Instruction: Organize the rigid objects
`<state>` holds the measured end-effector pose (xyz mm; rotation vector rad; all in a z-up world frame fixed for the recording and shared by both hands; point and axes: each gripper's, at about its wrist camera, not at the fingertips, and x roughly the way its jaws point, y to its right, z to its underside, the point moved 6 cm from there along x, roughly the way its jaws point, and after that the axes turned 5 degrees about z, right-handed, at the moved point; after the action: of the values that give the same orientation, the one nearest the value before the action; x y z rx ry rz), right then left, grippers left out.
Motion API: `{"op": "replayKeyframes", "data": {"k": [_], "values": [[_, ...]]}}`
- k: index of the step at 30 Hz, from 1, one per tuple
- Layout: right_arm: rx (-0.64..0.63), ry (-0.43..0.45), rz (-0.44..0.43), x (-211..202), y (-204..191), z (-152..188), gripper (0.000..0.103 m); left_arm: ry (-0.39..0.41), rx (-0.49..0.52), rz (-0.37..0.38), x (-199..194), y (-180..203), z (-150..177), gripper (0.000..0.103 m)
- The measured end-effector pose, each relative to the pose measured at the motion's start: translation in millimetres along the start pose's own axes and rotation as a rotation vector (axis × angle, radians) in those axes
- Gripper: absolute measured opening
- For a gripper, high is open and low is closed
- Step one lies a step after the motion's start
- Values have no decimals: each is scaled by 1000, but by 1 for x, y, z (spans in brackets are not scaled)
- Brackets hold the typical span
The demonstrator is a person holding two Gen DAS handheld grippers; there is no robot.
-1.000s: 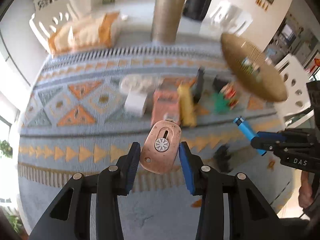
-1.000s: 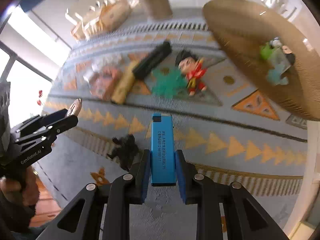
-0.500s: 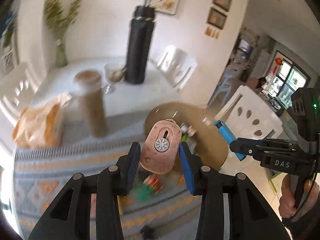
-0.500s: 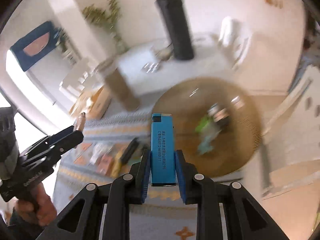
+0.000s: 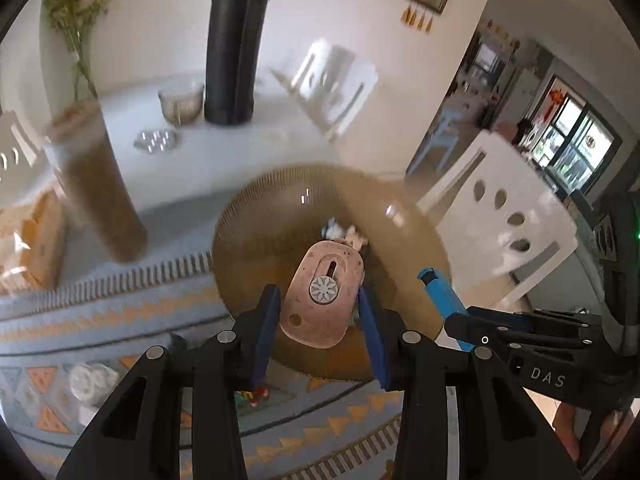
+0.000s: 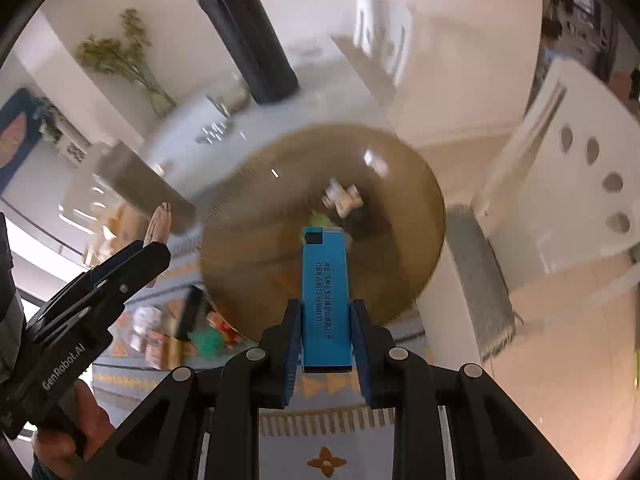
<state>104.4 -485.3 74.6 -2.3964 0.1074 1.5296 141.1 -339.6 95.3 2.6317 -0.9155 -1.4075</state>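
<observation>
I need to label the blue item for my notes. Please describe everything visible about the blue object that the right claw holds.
The blue object is a slim, flat, rectangular case, apparently plastic, with a small dark window near its top end and dark printed text along its face. It stands upright between the right claw's blue pads, clamped at its lower end, in front of the round brown tray, not touching it.

Left gripper [image 5: 318, 312] and right gripper [image 6: 325, 346] angled downward, jaws clamped

toys [image 5: 343, 235] in bowl [image 5: 256, 240], flask [image 5: 234, 48] behind

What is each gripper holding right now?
Left gripper: closed on a pink oval gadget.
Right gripper: closed on a blue lighter.
</observation>
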Motion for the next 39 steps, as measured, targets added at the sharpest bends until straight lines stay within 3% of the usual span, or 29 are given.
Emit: {"op": "replayKeyframes", "data": {"k": [9,11,13,18,27,29,32,39], "values": [[18,-96,35,31,11,6,24,-97,7,-22,30,9,14,37],[27,-93,50,32,13,5,24,-84,17,-18,30,11,14,39],[53,-89,61,31,18,1,25,-68,24,-31,26,12,11,49],[79,-59,53,18,23,-2,27,-35,14,-55,8,9,8,49],[-65,4,19,-11,-35,12,28,34,-60,-88,-50,-17,21,49],[-125,30,-1,-20,-60,20,30,45,-80,-134,-69,-29,27,49],[-214,54,-13,-26,-95,34,30,40,-110,-269,-92,-50,38,49],[-389,19,-42,-17,-154,80,30,7,-213,-414,-125,-92,73,49]]}}
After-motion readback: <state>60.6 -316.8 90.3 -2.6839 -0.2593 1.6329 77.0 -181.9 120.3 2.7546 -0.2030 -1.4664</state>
